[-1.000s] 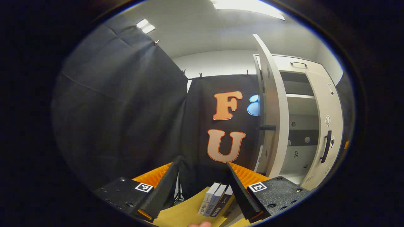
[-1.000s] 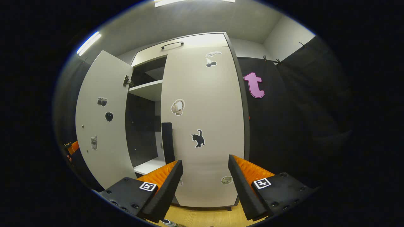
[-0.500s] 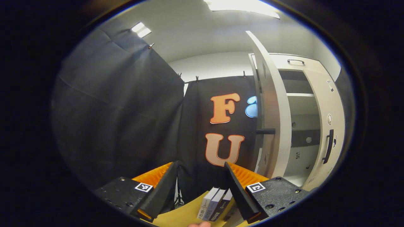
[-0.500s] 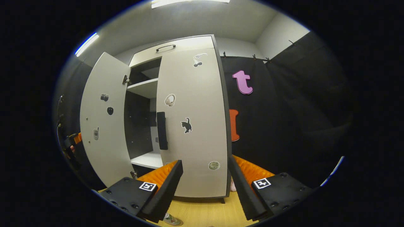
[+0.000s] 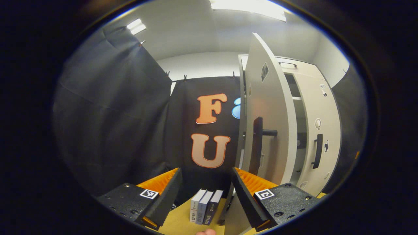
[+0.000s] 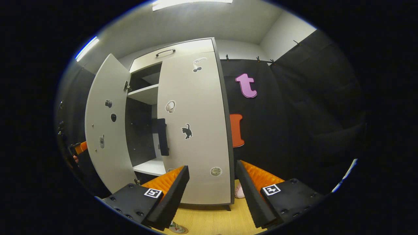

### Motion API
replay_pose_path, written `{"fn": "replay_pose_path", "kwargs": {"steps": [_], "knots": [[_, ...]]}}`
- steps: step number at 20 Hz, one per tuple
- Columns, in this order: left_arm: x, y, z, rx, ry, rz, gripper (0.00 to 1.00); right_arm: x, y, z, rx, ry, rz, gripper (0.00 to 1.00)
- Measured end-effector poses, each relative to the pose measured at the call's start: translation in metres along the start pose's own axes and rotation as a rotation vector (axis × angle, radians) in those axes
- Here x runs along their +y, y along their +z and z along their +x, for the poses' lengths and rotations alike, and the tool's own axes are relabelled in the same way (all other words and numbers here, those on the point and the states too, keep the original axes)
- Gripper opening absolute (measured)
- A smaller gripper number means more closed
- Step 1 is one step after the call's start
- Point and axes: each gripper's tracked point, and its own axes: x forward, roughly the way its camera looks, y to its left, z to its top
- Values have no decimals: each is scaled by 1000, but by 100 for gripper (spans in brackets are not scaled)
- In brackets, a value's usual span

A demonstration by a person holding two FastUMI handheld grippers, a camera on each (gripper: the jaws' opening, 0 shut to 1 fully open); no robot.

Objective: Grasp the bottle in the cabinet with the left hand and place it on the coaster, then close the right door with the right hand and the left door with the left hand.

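Swinging since a second ago, the pale grey left cabinet door (image 5: 267, 130) with its black bar handle now shows more face at centre right of the left gripper view; the matching right door (image 6: 196, 130) sits shut. Both tools, left (image 5: 205, 195) and right (image 6: 212, 195), gape wide, empty. At the bottom edge of the right gripper view, the bottle (image 6: 176, 227) rests on the wooden tabletop (image 6: 212, 220)

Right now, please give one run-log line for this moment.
phase: closing doors | right door: closed | left door: ajar | left claw: open, empty | right claw: open, empty
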Motion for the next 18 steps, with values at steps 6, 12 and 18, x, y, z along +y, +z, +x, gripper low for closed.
{"fn": "replay_pose_path", "kwargs": {"steps": [6,12,18], "knots": [[-45,-4,-5,3,-82,-17,92,-8,1,-9,3,-20,-10,95],[-99,-10,0,23,-197,-61,89,-17,8,-20,-11,-57,-21,96],[-137,-9,-2,18,-282,-64,96,-25,9,-27,-10,-87,-17,95]]}}
